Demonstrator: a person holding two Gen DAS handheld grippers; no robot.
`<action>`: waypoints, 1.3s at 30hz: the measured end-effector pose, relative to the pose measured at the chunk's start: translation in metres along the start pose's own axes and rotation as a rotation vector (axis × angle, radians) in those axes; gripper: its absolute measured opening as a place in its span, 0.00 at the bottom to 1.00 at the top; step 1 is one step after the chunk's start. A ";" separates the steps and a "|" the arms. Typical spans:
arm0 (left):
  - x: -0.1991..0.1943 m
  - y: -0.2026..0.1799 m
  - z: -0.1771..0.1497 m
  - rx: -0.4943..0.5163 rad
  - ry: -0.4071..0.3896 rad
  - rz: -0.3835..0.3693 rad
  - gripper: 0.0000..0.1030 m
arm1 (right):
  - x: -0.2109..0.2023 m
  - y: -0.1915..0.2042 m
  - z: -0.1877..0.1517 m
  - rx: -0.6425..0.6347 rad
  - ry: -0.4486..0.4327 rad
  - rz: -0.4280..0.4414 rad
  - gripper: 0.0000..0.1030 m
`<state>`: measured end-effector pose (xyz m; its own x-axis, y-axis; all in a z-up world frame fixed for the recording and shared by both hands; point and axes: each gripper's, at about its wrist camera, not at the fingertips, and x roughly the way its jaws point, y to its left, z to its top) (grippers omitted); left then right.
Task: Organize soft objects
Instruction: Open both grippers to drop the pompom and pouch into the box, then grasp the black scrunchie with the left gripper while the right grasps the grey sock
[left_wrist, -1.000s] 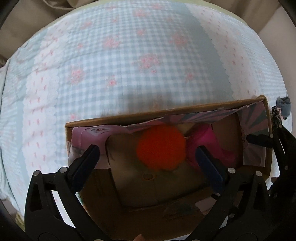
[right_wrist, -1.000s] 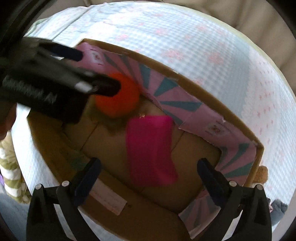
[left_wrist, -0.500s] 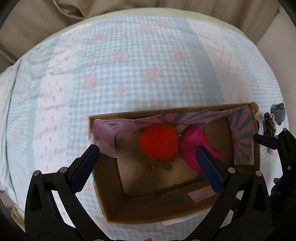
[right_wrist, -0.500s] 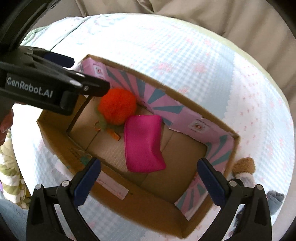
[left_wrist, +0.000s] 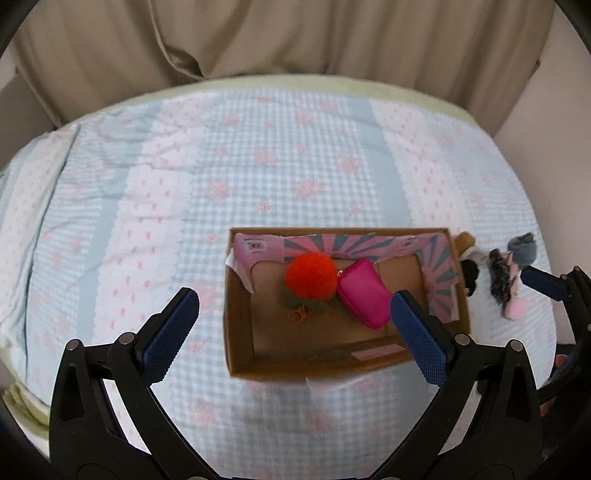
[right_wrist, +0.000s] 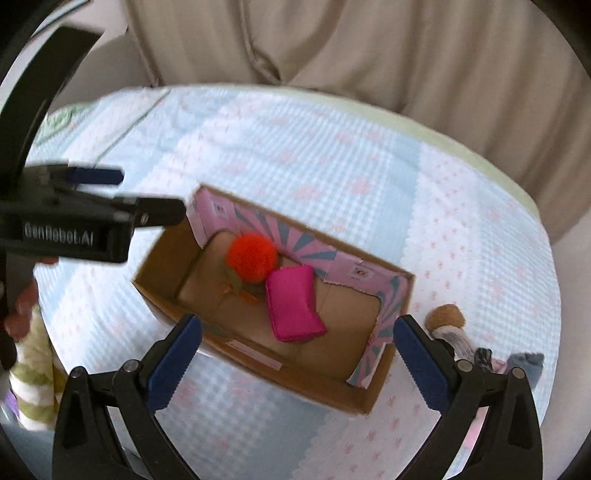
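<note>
Both hand-held grippers gape wide, empty, above the cardboard box (left_wrist: 240, 332).
Orange pompom (left_wrist: 311, 276) touches pink pouch (left_wrist: 365, 292) inside; small plush toys (left_wrist: 498, 275) lie right of the box on the bed (left_wrist: 147, 221).

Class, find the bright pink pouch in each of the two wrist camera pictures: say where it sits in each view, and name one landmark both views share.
Left wrist view: the pink pouch lies inside the cardboard box, right of centre, against the orange pompom.
Right wrist view: the pouch sits near the picture's centre, in the box, below and right of the pompom.
Shared landmark: the orange pompom.
</note>
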<state>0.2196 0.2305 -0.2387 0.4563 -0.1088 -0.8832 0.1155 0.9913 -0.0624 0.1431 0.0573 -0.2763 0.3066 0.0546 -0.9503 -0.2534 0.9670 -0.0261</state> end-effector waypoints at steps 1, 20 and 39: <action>-0.007 -0.001 -0.002 -0.003 -0.012 0.002 1.00 | -0.009 0.000 0.000 0.019 -0.017 -0.007 1.00; -0.135 -0.044 -0.021 -0.012 -0.250 -0.071 1.00 | -0.175 -0.036 -0.040 0.387 -0.326 -0.285 1.00; -0.105 -0.230 -0.012 0.033 -0.229 -0.118 1.00 | -0.220 -0.208 -0.113 0.475 -0.328 -0.396 1.00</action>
<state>0.1343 0.0146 -0.1368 0.6252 -0.2406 -0.7424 0.2065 0.9684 -0.1400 0.0244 -0.1841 -0.0972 0.5731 -0.3243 -0.7526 0.3405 0.9296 -0.1413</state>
